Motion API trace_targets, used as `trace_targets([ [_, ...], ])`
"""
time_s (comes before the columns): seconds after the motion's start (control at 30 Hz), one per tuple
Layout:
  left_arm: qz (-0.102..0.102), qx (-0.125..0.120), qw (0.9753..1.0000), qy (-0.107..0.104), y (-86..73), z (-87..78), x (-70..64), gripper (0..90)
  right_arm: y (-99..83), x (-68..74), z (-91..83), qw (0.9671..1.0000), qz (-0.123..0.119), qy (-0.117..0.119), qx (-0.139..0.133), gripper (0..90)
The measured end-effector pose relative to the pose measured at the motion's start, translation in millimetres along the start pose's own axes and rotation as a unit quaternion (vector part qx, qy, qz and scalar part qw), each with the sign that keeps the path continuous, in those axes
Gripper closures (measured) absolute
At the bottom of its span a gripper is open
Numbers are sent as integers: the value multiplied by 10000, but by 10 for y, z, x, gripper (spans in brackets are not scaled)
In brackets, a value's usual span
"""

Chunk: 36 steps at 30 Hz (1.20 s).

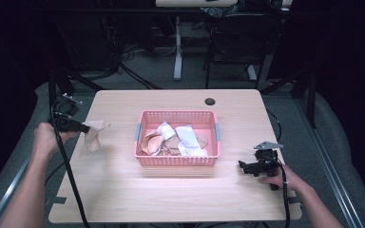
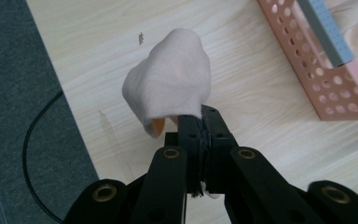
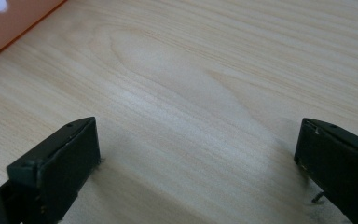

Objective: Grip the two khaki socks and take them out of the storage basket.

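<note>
High view: a pale wooden worktop (image 1: 123, 190) takes up the middle of the frame, with a dark round cable hole (image 1: 210, 101) near its upper edge. At its centre sits a pink perforated basket (image 1: 178, 160) with grey handles, holding a heap of beige and white socks (image 1: 180, 138). At the left of the frame, the left claw (image 1: 82, 127) hangs over the worktop's left edge, its jaws pressed together on a beige sock (image 1: 94, 135) that dangles from it, well apart from the basket. At the lower right, the right claw (image 1: 242, 166) lies low over the worktop just right of the basket, a grey three-cornered plate on top.

In the left gripper view, the beige sock (image 2: 170, 81) bunches above the pinched jaws at centre frame, with the basket (image 2: 317, 79) corner at the upper right.

In the right gripper view, the jaws stand spread wide over bare wood, and a basket (image 3: 14, 28) edge shows at the upper left.
</note>
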<state>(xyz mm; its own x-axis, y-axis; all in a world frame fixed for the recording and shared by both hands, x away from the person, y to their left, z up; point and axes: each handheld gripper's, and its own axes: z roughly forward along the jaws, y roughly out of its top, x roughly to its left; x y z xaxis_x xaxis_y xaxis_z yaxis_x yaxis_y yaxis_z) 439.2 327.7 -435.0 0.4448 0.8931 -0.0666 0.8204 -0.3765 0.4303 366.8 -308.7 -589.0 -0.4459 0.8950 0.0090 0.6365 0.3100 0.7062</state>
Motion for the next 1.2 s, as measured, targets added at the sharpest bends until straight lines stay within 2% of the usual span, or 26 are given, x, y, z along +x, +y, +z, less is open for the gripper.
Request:
trace_targets([
  [0.03, 12, 80, 10000, -22, -13, 95, 0, 879, 0, -1, 1, 10000, -6, 3, -1, 0],
  [0.07, 12, 80, 10000, -22, -13, 95, 0, 879, 0, -1, 1, 10000, -6, 3, -1, 0],
  [0.2, -103, 245, 9996, -51, -54, 286, 20, 879, 0, 0, 0, 10000, -3, 5, 3, 0],
  [0.4, -182, 323, 9993, -42, -95, 414, 74, 876, 0, 0, 1, 10000, -1, 0, -4, 0],
  [0.47, -240, 354, 9990, -100, -136, 468, 102, 870, 0, -1, 0, 10000, -4, 7, 3, 0],
  [0.6, -295, 430, 9983, -244, -217, 536, 161, 800, -1, -1, 3, 10000, -10, 4, -13, 0],
  [0.67, -317, 460, 9979, -316, -247, 543, 183, 751, 1, 0, 0, 10000, -4, 4, 4, 0],
  [0.8, -372, 433, 9978, -337, -307, 475, 190, 532, -1, -1, 3, 10000, -6, -3, -19, 0],
  [0.83, -369, 402, 9980, -306, -319, 449, 183, 532, -1, -2, 3, 10000, -12, 4, -15, 0],
  [0.97, -360, 334, 9985, -233, -368, 363, 152, 334, 0, 0, 1, 10000, 3, -2, -7, 0],
  [1.07, -398, 288, 9986, -189, -406, 299, 156, 234, 1, 0, 1, 10000, 0, 3, -1, 0],
  [1.2, -424, 260, 9986, -168, -438, 240, 156, 159, -1, 1, 3, 10000, -13, -15, -26, 0],
])
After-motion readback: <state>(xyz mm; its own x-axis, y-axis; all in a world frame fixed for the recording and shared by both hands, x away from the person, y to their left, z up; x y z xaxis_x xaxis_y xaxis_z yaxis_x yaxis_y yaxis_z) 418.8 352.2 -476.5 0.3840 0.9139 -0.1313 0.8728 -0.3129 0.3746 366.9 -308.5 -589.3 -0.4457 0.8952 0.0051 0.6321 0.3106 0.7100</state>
